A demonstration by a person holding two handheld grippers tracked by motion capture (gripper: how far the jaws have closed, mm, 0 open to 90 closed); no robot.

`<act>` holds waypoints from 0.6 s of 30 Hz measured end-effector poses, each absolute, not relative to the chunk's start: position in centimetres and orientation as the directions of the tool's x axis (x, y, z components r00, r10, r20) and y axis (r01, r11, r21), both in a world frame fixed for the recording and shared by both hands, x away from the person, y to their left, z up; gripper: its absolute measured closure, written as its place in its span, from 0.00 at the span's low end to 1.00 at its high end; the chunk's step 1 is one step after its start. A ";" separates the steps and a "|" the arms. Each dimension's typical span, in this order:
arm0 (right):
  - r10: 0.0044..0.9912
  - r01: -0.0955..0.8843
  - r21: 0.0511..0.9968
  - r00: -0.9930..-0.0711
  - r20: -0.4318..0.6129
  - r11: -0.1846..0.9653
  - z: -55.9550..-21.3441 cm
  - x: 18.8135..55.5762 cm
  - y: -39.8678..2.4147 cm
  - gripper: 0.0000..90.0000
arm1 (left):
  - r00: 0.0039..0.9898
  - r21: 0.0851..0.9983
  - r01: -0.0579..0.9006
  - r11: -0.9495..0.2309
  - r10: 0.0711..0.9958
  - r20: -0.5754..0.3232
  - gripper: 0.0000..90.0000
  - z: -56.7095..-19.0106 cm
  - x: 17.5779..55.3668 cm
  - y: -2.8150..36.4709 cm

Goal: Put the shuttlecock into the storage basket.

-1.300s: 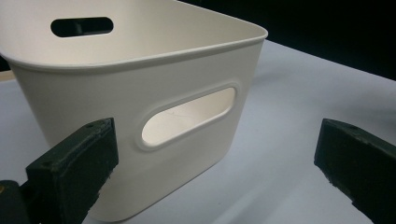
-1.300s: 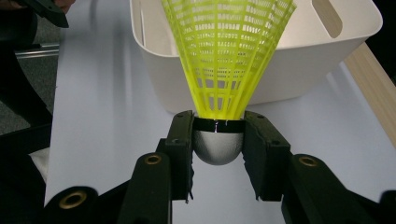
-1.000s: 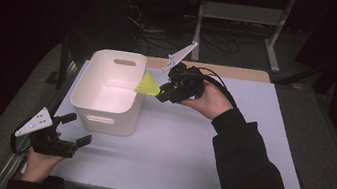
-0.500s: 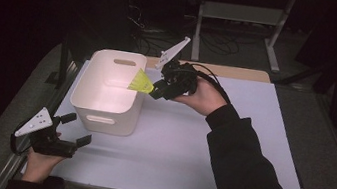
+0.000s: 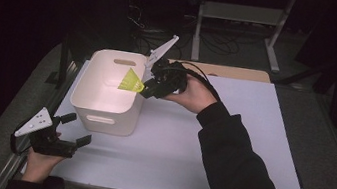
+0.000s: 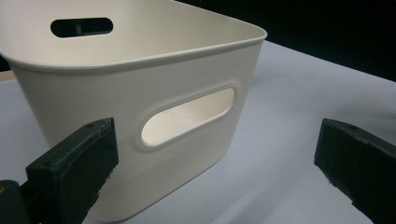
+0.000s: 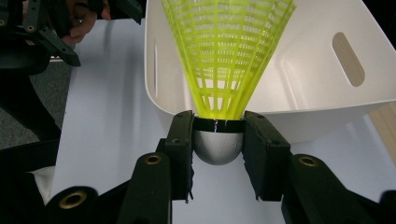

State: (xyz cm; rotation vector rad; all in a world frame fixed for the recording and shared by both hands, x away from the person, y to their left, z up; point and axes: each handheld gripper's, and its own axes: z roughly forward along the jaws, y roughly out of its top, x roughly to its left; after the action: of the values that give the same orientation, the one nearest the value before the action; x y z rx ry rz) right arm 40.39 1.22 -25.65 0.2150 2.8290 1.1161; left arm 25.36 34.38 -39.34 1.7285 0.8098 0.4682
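A big white table top (image 5: 228,154) holds a white plastic bin with rounded corners and slot handles (image 5: 102,115). The bin stands open at the top, near the left side of the table.

The right gripper (image 5: 146,89) is up at the bin's right rim. Its two black jaws are clenched on a yellow plastic shuttlecock with a net skirt (image 5: 131,81). The jaws pinch the shuttlecock's round grey nose from both sides, just under a thin black band. The yellow skirt sticks out past the jaws and hangs over the inside of the bin. The skirt is wide at its far end and narrow at the nose, and it is full of little square holes.

The left gripper (image 5: 75,131) rests low on the table, just in front of the bin's near wall. Its jaws are spread wide apart with nothing between them. They point at the oval handle slot in that wall.

I cannot see any words or labels on the bin or the shuttlecock.
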 end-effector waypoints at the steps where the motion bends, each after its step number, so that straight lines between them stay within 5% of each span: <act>1: 0.162 0.094 0.684 -0.986 -0.037 0.723 -25.7 40.4 1.3 0.70 | 0.686 0.948 0.282 -0.148 0.722 -0.091 0.00 -39.3 25.4 34.4; 18: 0.135 0.073 0.677 -0.990 -0.040 0.732 -26.0 40.6 3.3 0.70 | 0.691 0.945 0.290 -0.153 0.717 -0.095 0.00 -39.4 25.4 34.3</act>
State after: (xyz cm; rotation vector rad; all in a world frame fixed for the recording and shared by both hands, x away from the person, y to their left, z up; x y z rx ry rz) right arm 40.63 3.26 -25.96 0.1712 2.8427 1.1064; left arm 25.36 34.30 -39.37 1.7360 0.8100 0.4567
